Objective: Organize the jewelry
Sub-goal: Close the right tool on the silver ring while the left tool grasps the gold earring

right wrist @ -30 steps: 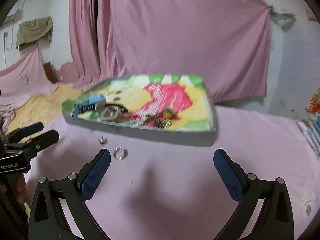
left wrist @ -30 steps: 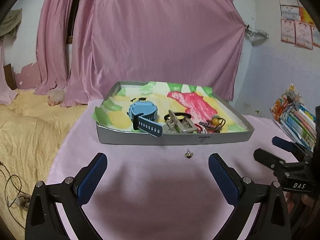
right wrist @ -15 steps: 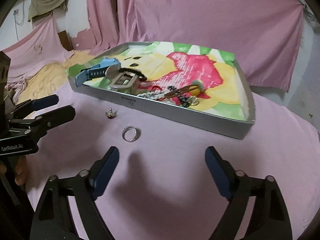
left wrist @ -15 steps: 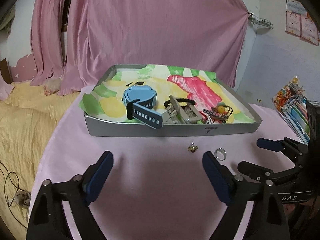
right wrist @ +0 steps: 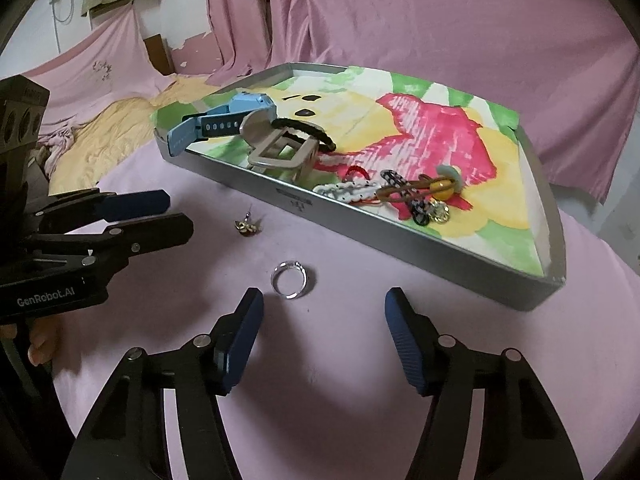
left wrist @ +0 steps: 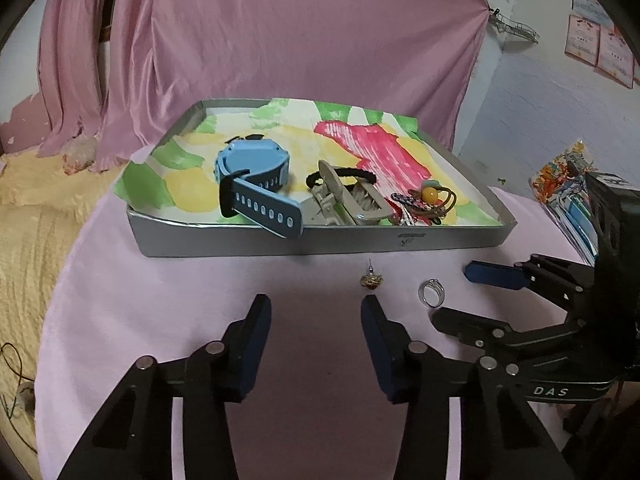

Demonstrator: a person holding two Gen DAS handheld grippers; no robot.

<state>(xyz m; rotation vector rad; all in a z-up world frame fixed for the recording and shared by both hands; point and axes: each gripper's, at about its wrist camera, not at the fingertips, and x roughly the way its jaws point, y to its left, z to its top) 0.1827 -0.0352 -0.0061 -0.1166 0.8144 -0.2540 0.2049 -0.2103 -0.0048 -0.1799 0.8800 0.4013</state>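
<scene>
A small silver ring [right wrist: 289, 280] lies flat on the pink cloth-covered table [right wrist: 360, 360], in front of the near wall of a shallow grey metal tray [right wrist: 400, 244] and apart from it. The right gripper [right wrist: 324, 344] hangs low over the cloth with its blue-padded jaws spread wide and empty; the ring sits just ahead of the left pad, inside the line of the opening. In the left wrist view the same ring [left wrist: 431, 293] shows between that gripper's two black fingers [left wrist: 494, 274].

To the ring's side, closer to the tray, lies a small gold earring with a thin post [left wrist: 372, 278]; in the right wrist view it [right wrist: 246, 226] rests just beyond the tips of the left gripper [left wrist: 316, 340]. That gripper is also open and holds nothing, its jaws somewhat narrower than the right's, the earring just ahead of its right pad.

Inside the tray, on a painted paper liner of pink, yellow and green [left wrist: 360, 144], sit a light blue wristwatch with a perforated strap [left wrist: 256, 176], a beige plastic hair claw clip [left wrist: 344, 200] over a black hair tie [left wrist: 352, 174], and a tangle of bead bracelets and hair bands with a yellow bead [left wrist: 424, 204].

Pink curtains [left wrist: 280, 40] hang behind the table.
</scene>
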